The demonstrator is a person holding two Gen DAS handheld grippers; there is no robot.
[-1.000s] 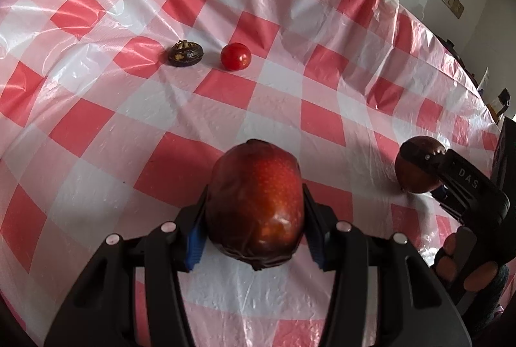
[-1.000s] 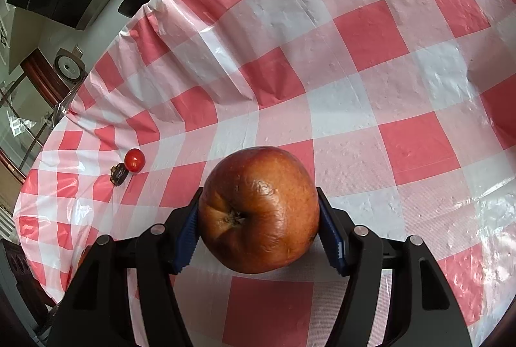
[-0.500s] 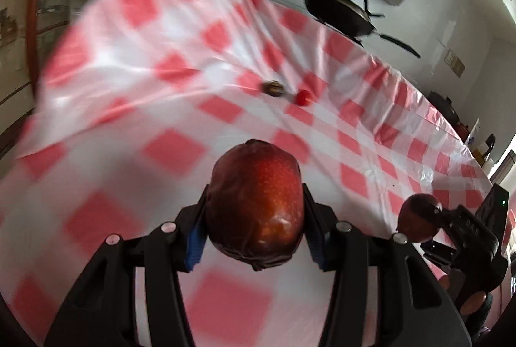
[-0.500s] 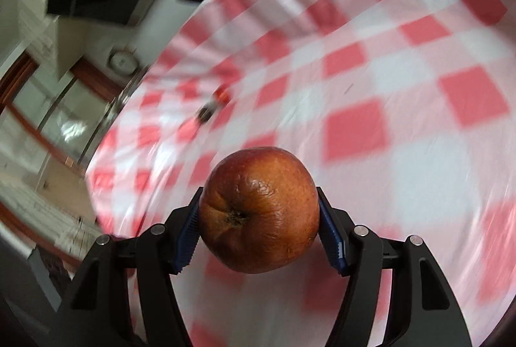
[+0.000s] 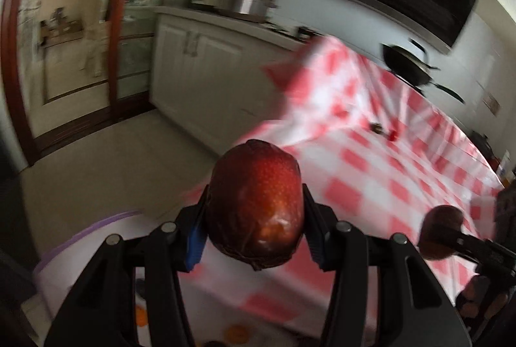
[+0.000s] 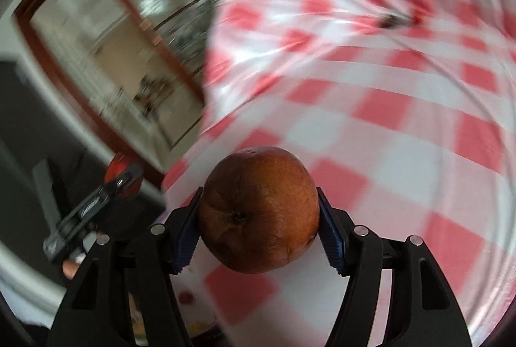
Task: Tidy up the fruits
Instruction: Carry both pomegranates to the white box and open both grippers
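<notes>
My left gripper [image 5: 254, 226] is shut on a dark red apple [image 5: 254, 202], held in the air past the table's near-left corner. My right gripper [image 6: 258, 223] is shut on a brownish, wrinkled apple [image 6: 258, 208] above the red-and-white checked cloth [image 6: 403, 95]. In the left wrist view the right gripper and its apple [image 5: 440, 231] show at the right edge. In the right wrist view the left gripper with its red apple [image 6: 124, 174] shows at the left. Far off on the cloth lie a small red tomato [image 5: 392, 136] and a dark brown fruit [image 5: 375, 128].
A white container with a purple rim [image 5: 80, 237] sits low at the left, partly hidden behind my left gripper. A black pan [image 5: 406, 63] rests at the table's far end. White cabinets [image 5: 200, 79] and a glass door [image 5: 77, 34] stand beyond the table's corner.
Both grippers have swung back and to the left, away from the tomato and dark fruit, which now look small and far. The table's corner, floor and a purple-rimmed container have come into view.
</notes>
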